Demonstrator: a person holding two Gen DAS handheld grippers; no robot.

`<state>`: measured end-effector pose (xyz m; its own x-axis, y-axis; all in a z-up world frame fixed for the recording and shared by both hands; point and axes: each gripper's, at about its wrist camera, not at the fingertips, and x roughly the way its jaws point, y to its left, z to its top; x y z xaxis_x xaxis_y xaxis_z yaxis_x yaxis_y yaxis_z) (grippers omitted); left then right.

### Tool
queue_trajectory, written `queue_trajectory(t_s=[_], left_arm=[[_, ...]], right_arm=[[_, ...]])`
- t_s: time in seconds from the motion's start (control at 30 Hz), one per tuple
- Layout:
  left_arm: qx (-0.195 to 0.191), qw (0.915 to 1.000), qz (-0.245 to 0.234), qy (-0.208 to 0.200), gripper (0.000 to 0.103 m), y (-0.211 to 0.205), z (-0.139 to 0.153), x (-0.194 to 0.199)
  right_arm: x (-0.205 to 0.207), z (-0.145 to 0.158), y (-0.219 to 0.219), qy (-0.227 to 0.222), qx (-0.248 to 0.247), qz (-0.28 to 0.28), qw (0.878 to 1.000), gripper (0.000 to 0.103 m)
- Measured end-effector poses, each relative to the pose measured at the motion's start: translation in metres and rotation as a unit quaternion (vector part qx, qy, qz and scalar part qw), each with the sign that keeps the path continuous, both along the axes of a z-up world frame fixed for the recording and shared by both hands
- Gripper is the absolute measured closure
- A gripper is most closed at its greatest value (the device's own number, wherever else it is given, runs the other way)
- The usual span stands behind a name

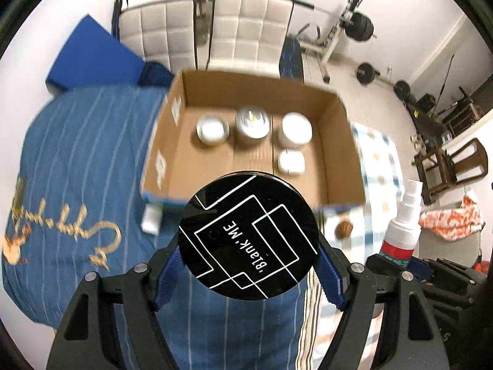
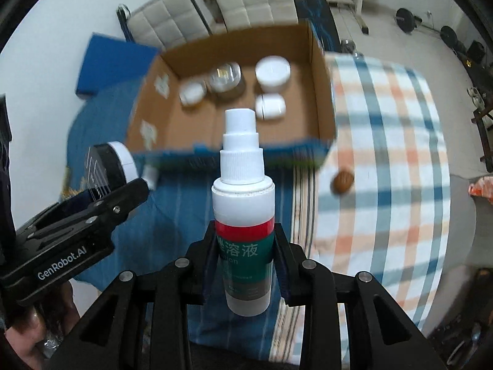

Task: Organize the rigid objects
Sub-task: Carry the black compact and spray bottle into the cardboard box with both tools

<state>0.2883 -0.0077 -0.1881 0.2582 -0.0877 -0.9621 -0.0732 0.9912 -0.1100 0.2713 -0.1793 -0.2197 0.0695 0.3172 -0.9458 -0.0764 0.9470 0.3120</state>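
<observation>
My left gripper [image 1: 248, 262] is shut on a black round jar [image 1: 248, 236] with white lines and "Blank.ME" on its lid, held above the blue striped cloth before the cardboard box [image 1: 336, 145]. My right gripper [image 2: 245, 252] is shut on a white spray bottle [image 2: 243, 212] with a red and green label, held upright. The bottle also shows at the right of the left wrist view [image 1: 402, 231]. The jar and left gripper show at the left of the right wrist view [image 2: 107, 163]. The box [image 2: 320, 92] holds several white and silver jars [image 2: 272, 72].
A brown walnut-like ball [image 2: 342, 182] lies on the checked cloth [image 2: 385, 154] right of the box. A blue box [image 1: 89, 58] lies at the far left. White chairs [image 1: 246, 30] and gym weights [image 1: 359, 26] stand behind.
</observation>
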Motion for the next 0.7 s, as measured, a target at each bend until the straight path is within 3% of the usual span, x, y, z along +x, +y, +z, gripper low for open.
queue_trajectory(t_s=[0.13, 0.27, 0.47, 0.7], left_arm=[[0.006, 0.9997, 0.008, -0.023, 0.029, 0.012, 0.016, 0.032], [0.015, 0.9995, 0.016, -0.022, 0.029, 0.026, 0.011, 0.066], [0.044, 0.9985, 0.014, 0.030, 0.029, 0.036, -0.044, 0.110], [0.053, 0.9930, 0.005, 0.105, 0.029, 0.041, -0.116, 0.139]], right_arm=[[0.045, 0.024, 0.005, -0.025, 0.004, 0.004, 1.000, 0.068], [0.086, 0.018, 0.005, -0.018, 0.005, 0.004, 1.000, 0.068], [0.142, -0.041, 0.015, 0.034, -0.045, 0.002, 0.998, 0.068], [0.176, -0.135, 0.020, 0.117, -0.133, -0.009, 0.984, 0.068]])
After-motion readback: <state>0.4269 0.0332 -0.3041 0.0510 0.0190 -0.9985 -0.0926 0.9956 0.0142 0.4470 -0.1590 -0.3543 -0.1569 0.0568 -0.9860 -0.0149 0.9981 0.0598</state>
